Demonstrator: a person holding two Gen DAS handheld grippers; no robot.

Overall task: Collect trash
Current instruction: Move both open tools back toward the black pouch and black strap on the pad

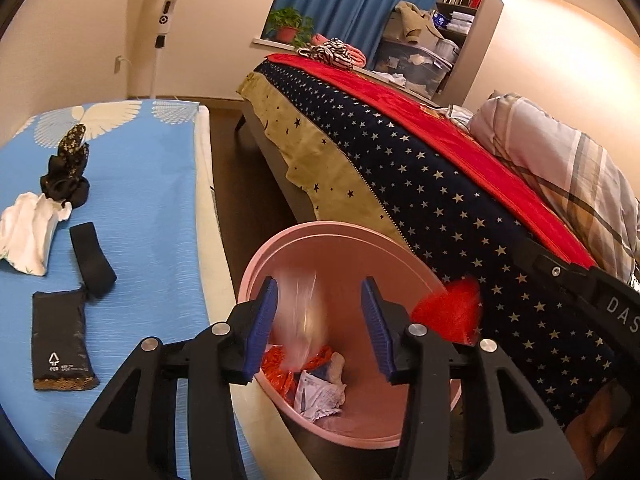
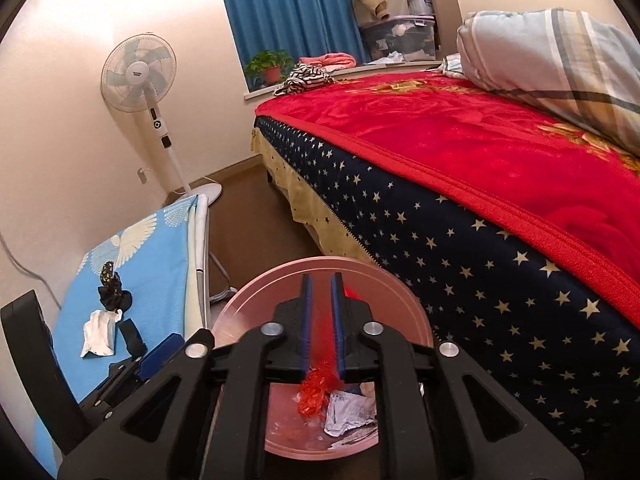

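The left gripper (image 1: pixel 320 320) hangs over a pink bin (image 1: pixel 344 248) with its jaws roughly half open. A blurred, pale clear wrapper (image 1: pixel 302 320) is in the gap, close to the left pad, and no pad visibly presses on it. Below the jaws, at the bottom of the bin, lie crumpled white paper (image 1: pixel 320 396) and orange-red plastic scraps (image 1: pixel 280 368).

The right gripper (image 2: pixel 321 328) is over the same bin (image 2: pixel 248 312), its jaws only narrowly apart. A red mesh scrap (image 2: pixel 320 388) runs through the slot between them and bunches out beneath; whether the pads grip it is unclear.

To the left of both jaws, a blue surface (image 1: pixel 152 200) carries a white tissue (image 1: pixel 28 232), a black pouch (image 1: pixel 62 340) and dark cloth (image 1: pixel 68 176). To the right stands a bed (image 1: pixel 440 184).
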